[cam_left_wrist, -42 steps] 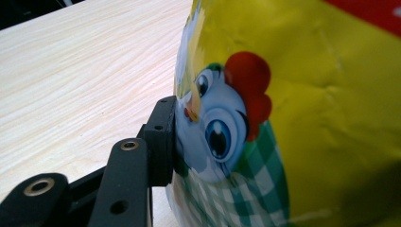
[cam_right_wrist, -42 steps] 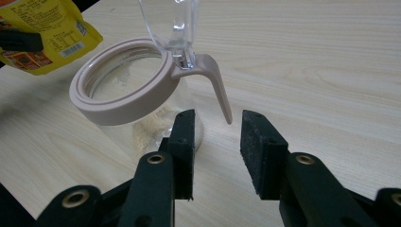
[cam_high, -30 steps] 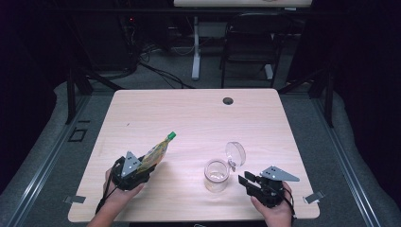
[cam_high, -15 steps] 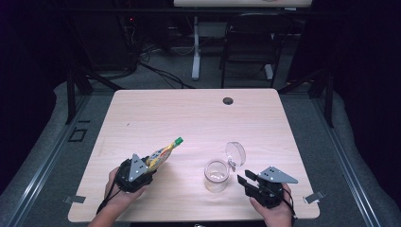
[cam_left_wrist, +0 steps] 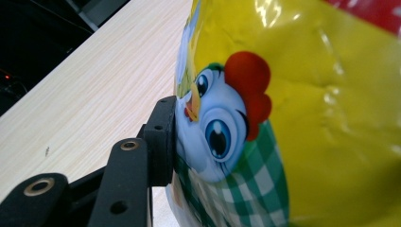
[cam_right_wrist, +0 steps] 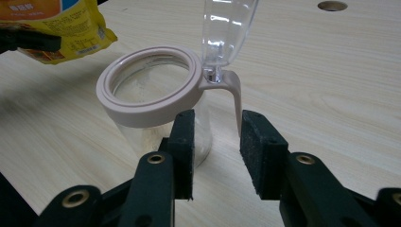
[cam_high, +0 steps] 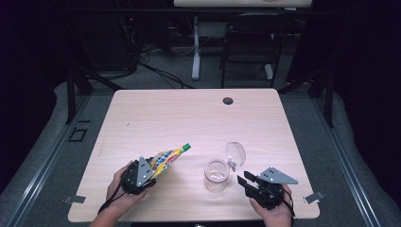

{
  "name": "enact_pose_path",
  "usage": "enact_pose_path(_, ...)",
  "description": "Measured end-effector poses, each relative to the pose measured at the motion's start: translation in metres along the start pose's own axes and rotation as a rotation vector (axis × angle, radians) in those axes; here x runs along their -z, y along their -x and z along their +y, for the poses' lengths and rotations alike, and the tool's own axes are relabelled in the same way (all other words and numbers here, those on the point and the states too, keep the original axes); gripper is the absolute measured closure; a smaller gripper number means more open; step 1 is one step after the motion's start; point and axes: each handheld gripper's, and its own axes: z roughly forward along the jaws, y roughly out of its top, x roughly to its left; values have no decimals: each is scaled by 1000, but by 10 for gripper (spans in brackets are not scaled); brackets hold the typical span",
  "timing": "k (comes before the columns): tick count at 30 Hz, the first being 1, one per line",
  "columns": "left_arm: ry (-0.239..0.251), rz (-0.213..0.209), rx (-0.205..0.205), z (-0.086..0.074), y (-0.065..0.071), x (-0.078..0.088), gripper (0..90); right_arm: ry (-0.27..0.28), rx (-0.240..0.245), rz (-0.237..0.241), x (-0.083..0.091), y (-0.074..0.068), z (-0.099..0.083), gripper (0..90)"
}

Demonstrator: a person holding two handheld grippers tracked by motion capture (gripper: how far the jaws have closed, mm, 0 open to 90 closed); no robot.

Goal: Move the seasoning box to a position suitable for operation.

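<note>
A yellow snack bag [cam_high: 166, 160] with a green tip, printed with a cartoon chick [cam_left_wrist: 222, 127], sticks out of my left gripper [cam_high: 149, 170] at the table's front left. That gripper is shut on it, and one black pad [cam_left_wrist: 163, 137] presses into the foil. The bag's tip points toward a clear jar [cam_high: 216, 176] with a pinkish rim [cam_right_wrist: 146, 90] and a flipped-up clear lid [cam_high: 235, 153]. My right gripper [cam_right_wrist: 216, 151] sits just right of the jar; its jaws have just been closing. The jar's hinge strip [cam_right_wrist: 235, 101] hangs between the pads, which are not pressing on it.
The wooden table [cam_high: 189, 118] has a round cable hole [cam_high: 228, 100] at its far edge. A chair and desk legs stand on the floor beyond. Both hands rest close to the table's front edge.
The left gripper has carried the bag a little to the right, and the bag's tip has swung lower and closer to the jar. The right gripper has stayed in place.
</note>
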Motion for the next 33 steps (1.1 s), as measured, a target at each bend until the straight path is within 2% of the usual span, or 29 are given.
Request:
enact_pose_path(20, -17, 58, -95, 4, 9, -1, 544, 5, 16, 15, 2, -2, 1, 694)
enact_pose_path(27, -18, 60, -119, 6, 13, 0, 545, 8, 17, 15, 3, -3, 0, 695)
enact_pose_path(30, -17, 71, -149, 8, 15, 0, 545, 8, 13, 17, 3, -2, 0, 694)
enact_pose_path(33, -19, 74, -157, 9, 16, 0, 545, 10, 12, 13, 3, -1, -1, 693)
